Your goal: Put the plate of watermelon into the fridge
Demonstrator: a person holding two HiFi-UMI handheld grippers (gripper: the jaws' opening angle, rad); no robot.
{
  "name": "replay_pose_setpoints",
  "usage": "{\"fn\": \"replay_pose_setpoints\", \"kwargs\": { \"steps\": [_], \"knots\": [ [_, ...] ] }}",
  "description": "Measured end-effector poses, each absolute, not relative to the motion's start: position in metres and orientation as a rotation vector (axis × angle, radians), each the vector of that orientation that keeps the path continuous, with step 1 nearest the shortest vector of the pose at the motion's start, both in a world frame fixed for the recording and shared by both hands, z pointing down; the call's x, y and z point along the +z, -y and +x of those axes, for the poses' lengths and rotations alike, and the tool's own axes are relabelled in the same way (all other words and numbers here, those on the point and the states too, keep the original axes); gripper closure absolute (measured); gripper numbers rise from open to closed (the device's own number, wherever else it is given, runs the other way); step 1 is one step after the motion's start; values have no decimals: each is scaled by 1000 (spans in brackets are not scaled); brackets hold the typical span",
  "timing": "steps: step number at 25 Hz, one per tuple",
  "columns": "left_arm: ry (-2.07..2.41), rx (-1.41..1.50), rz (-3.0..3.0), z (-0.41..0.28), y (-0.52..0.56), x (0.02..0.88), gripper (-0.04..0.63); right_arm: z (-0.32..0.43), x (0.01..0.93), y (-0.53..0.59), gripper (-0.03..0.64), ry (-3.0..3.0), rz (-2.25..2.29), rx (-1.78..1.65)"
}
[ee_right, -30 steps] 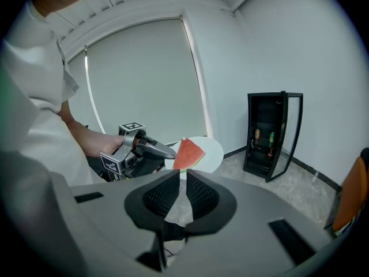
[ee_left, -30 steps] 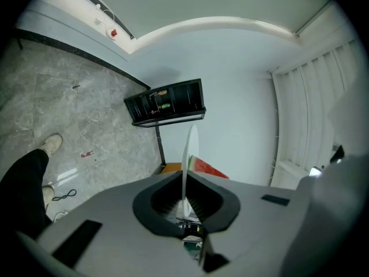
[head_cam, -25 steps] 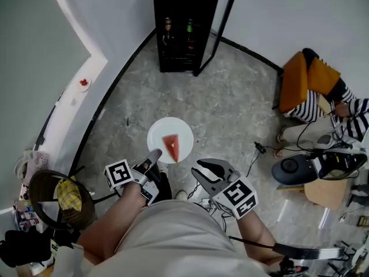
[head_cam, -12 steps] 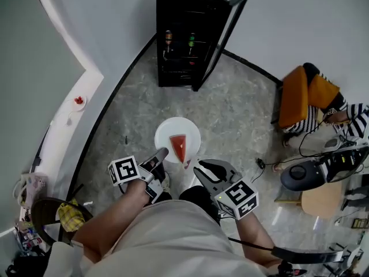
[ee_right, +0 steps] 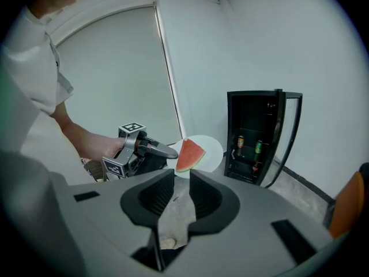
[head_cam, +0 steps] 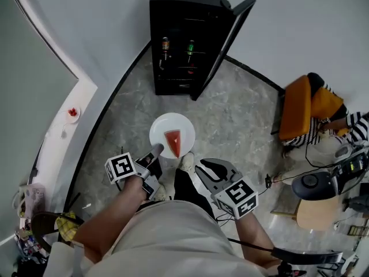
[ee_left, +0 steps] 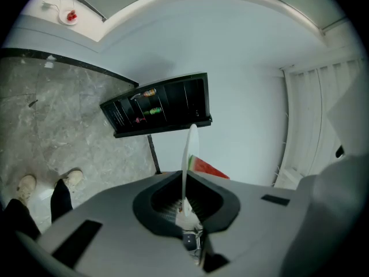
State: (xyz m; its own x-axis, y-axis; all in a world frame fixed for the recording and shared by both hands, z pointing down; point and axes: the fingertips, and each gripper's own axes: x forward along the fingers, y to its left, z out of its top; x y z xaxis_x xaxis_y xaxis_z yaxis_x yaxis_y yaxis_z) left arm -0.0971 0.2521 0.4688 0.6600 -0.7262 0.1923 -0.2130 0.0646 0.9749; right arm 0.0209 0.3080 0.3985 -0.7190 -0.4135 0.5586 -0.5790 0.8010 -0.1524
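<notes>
A white plate (head_cam: 180, 124) carrying a red watermelon wedge (head_cam: 173, 142) is held level above the floor. My left gripper (head_cam: 155, 152) is shut on its near rim. In the left gripper view the plate (ee_left: 189, 149) shows edge-on between the jaws, with the wedge (ee_left: 206, 167) behind it. My right gripper (head_cam: 211, 167) hangs to the plate's right, open and holding nothing. From the right gripper view I see the plate (ee_right: 212, 149), the wedge (ee_right: 189, 153) and the left gripper (ee_right: 158, 150). The black fridge (head_cam: 181, 39) stands ahead with its door (head_cam: 230, 36) swung open.
Bottles (head_cam: 165, 45) stand on a fridge shelf. A person sits by an orange chair (head_cam: 297, 105) at the right, near cables and a round device (head_cam: 314, 186). A white ledge (head_cam: 57, 137) with a small dish (head_cam: 72, 113) runs along the left wall. The carrier's shoes (head_cam: 185, 161) show below the plate.
The person has walked closer to the fridge, which now looks nearer and larger. The plate stays gripped in the left gripper, and the right gripper stays beside it.
</notes>
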Motion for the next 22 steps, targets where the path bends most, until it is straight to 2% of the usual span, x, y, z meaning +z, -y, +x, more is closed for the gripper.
{"fn": "replay_pose_setpoints", "kwargs": {
  "steps": [9, 22],
  "knots": [
    [877, -563, 1474, -61, -101, 461, 575, 64, 382, -164, 526, 2528, 639, 388],
    [967, -616, 1434, -47, 70, 487, 575, 108, 403, -65, 526, 2492, 663, 452]
  ]
}}
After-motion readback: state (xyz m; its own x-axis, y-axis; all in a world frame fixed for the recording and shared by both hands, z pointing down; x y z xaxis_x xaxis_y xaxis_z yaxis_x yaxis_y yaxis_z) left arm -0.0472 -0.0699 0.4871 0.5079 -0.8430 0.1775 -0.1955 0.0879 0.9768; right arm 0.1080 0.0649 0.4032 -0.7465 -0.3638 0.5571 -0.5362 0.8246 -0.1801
